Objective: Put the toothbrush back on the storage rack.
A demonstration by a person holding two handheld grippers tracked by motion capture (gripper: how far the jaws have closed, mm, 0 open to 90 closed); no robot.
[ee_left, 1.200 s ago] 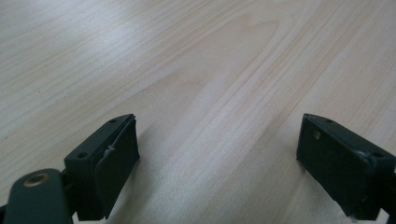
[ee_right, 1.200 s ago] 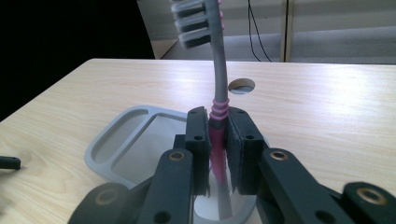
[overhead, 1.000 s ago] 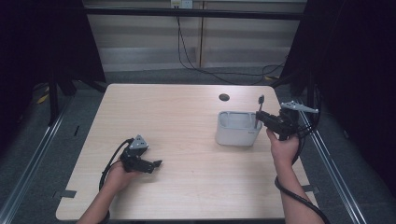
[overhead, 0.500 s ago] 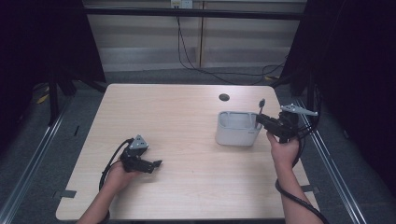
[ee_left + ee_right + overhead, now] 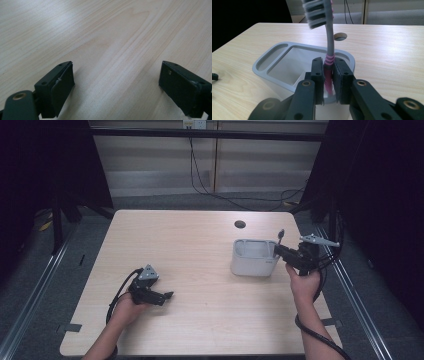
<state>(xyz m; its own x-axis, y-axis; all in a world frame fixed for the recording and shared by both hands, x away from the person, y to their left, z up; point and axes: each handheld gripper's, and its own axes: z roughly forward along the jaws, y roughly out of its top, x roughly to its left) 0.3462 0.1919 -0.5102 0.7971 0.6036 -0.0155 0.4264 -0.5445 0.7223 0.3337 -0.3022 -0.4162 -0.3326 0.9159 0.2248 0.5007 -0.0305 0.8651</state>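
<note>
Toothbrush [image 5: 329, 47]: clamped in my R jaws by its pink-ribbed grip, standing about upright, bristle head up top, tilted slightly. In high view it's a thin dark stick [image 5: 279, 238] just above the R edge of the holder.
R gripper [image 5: 328, 77]: jaws narrow, pressed on both sides of the toothbrush handle. Seen from above [image 5: 280, 251] it's at the desk's R side, right hand [image 5: 303, 282] behind it, cable trailing down along the forearm.
Holder [image 5: 287, 63]: grey plastic, rounded corners, one big compartment w/ a thin slot along one side. Toothbrush handle sits at/over the rim of the near corner; can't tell if the tip is inside or touching. From above [image 5: 253, 257] it's on the desk's R half, directly in front of my R jaws.
L gripper [image 5: 116, 85]: jaws wide apart, nothing between them, just bare wood grain. High view puts it [image 5: 169, 295] low on the L side of the desk, left hand [image 5: 131, 304] around it, well apart from the holder.
Desk [image 5: 190, 250]: light wood top, round cable hole [image 5: 240, 224] near the far edge, behind the holder.
Surroundings: dark curtains either side, cables on the floor beyond the desk.
</note>
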